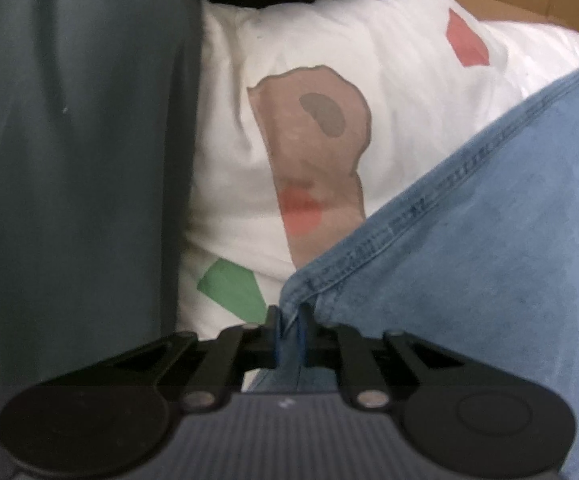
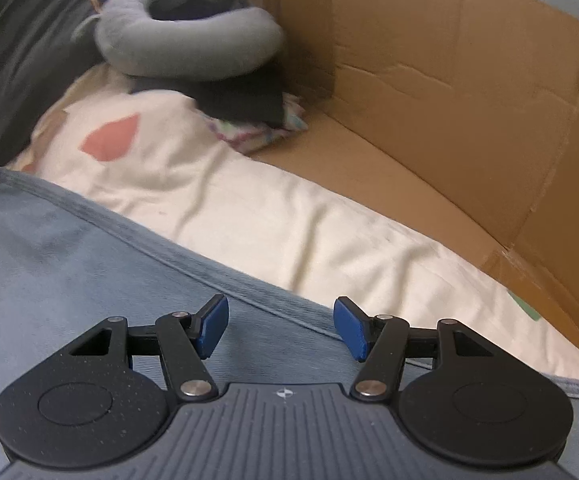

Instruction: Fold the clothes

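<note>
Left gripper [image 1: 289, 320] pinches the denim garment's [image 1: 469, 272] hemmed corner on the white printed sheet [image 1: 389, 80], right gripper [image 2: 280, 326] hovers wide open over it, and should bite the hem squarely before folding.

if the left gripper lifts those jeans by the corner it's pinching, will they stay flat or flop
Probably flop: the jeans drape limply over the printed sheet, pinched at one corner by the left gripper. The thick stitched hem suggests weight, so the cloth may sag and drag. The right gripper is open above them, giving no support.
</note>
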`<move>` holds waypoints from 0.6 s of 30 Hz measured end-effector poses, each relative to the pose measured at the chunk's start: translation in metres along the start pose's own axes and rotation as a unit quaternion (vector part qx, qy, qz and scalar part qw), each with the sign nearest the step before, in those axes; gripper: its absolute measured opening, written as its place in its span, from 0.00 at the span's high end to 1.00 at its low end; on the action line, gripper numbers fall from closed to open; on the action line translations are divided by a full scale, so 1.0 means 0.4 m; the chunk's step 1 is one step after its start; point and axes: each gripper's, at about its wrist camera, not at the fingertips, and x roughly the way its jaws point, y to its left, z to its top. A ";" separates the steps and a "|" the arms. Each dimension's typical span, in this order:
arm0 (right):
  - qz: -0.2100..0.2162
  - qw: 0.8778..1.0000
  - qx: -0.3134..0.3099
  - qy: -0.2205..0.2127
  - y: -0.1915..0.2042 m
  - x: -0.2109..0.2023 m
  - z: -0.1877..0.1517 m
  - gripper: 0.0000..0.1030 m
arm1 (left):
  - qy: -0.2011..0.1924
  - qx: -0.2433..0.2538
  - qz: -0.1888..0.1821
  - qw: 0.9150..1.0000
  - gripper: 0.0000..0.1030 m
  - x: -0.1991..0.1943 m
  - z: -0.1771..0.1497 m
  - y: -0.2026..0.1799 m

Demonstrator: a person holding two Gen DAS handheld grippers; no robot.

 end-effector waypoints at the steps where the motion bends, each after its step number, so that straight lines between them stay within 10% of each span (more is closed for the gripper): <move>1: 0.004 1.000 -0.006 0.000 0.013 -0.001 0.001 0.37 | -0.002 -0.004 0.007 1.000 0.92 0.007 0.000 -0.004; 18: 0.019 1.000 -0.001 0.003 0.067 -0.064 -0.042 0.37 | -0.041 -0.096 0.022 0.994 0.72 -0.081 -0.004 0.109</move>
